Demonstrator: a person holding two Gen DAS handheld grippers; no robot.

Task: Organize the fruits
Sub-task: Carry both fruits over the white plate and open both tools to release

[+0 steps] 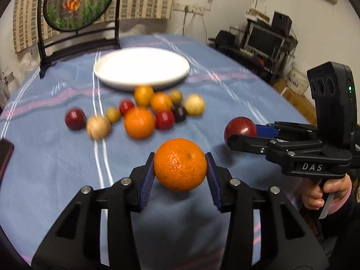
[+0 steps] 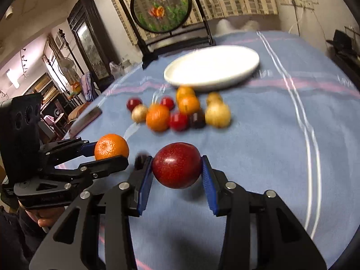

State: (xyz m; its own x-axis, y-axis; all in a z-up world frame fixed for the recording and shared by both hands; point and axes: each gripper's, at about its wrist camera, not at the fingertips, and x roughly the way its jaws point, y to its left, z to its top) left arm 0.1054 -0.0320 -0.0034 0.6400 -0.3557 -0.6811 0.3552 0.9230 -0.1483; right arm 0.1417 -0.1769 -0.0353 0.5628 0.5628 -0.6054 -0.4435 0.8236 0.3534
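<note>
The left claw [image 1: 180, 171] grips a round, pebbly-skinned orange mandarin [image 1: 180, 164] between its blue ribbed pads, clear above the blue cloth with pink and white stripes [image 1: 56, 157] that covers the counter. The right claw [image 2: 177, 168] is closed on a round, dark red speckled plum [image 2: 177, 165], also lifted off the cloth, with its shadow underneath. In the left wrist view the right claw [image 1: 234, 135] enters from the right with the plum at its tip; the near finger covers part of the fruit, and only part of the hand [image 1: 328, 191] on its handle shows at the frame edge.

Beyond both claws a loose cluster of small round fruits [image 1: 144, 110] lies on the cloth: orange, red, tan, yellowish and one very dark. They are smeared by blur, so what kind each one is cannot be told, and several overlap. Just behind the cluster sits a shallow white round plate [image 1: 141, 67], its surface washed out by glare. A flat dark object [image 1: 5, 155] at the left edge is cut off. Behind the plate stands a round painted screen in a black frame [image 1: 78, 2], its top cropped.
</note>
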